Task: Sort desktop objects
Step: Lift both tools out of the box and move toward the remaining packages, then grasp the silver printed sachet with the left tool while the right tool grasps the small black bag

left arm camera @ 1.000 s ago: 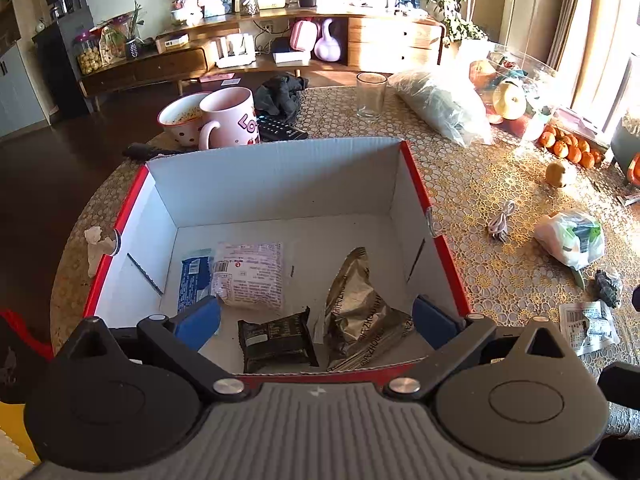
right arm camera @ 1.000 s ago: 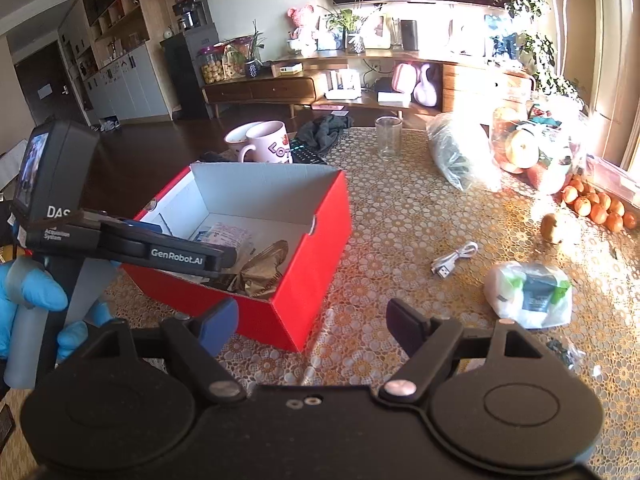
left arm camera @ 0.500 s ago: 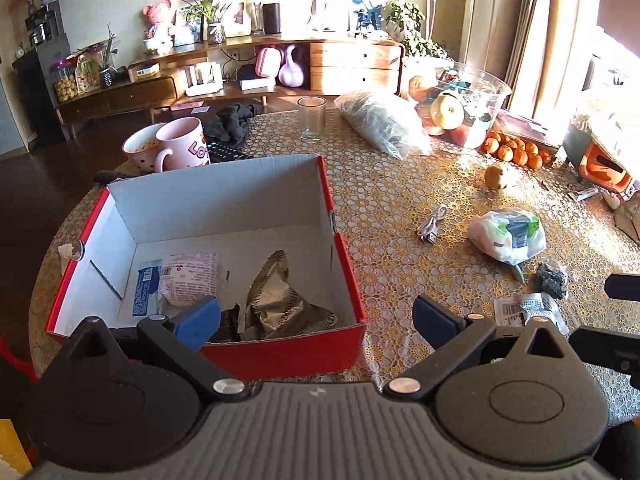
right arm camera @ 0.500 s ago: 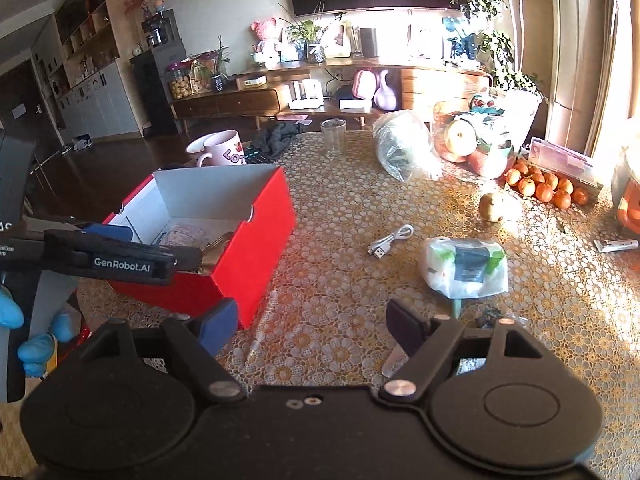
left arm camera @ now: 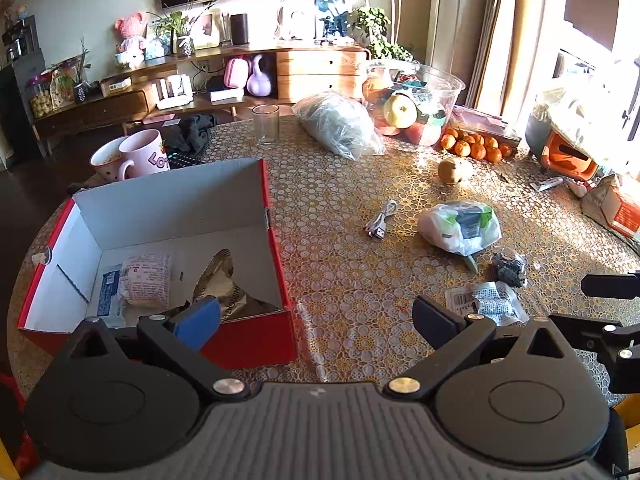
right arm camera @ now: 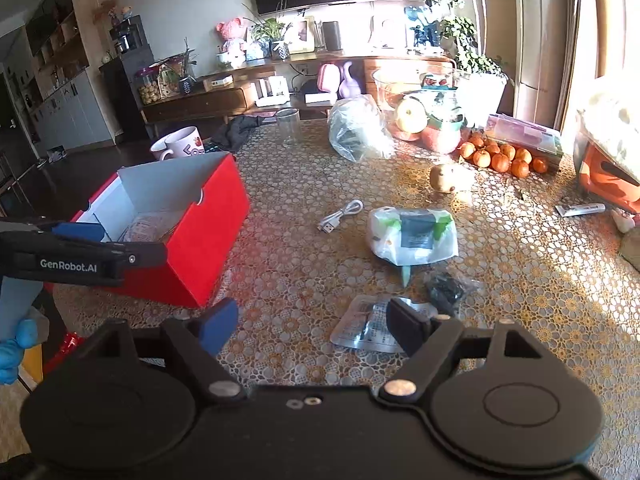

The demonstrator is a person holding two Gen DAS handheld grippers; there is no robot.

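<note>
I list what my two wrist cameras show.

Left gripper (left arm camera: pixel 316 316): jaws spread wide, nothing between them, hanging over the near right corner of the red box (left arm camera: pixel 248 340).

Right gripper (right arm camera: pixel 312 326): jaws spread wide, empty, over bare tablecloth (right arm camera: pixel 280 272), its right finger in front of a flat clear packet (right arm camera: pixel 360 326).

Red box, left side of the table: white inside, holding a pale printed snack pack (left arm camera: pixel 146 280), a blue-and-white wrapper (left arm camera: pixel 108 290) to its left, and a crumpled gold foil bag (left arm camera: pixel 224 280) to its right.

Loose items right of the box: a white USB cable (left arm camera: pixel 380 222); a white-and-green plastic bag (left arm camera: pixel 460 226) just right of it; a small dark bundle in clear wrap (left arm camera: pixel 508 270) nearer; the flat clear packet nearest.

Far side: a pink mug (left arm camera: pixel 146 156), a clear glass (left arm camera: pixel 266 124), a grey plastic bag (left arm camera: pixel 340 124), a fruit bowl (left arm camera: pixel 452 88), tangerines (left arm camera: pixel 472 146).

A blue-gloved hand (right arm camera: pixel 16 350) shows at the right camera's left edge.
</note>
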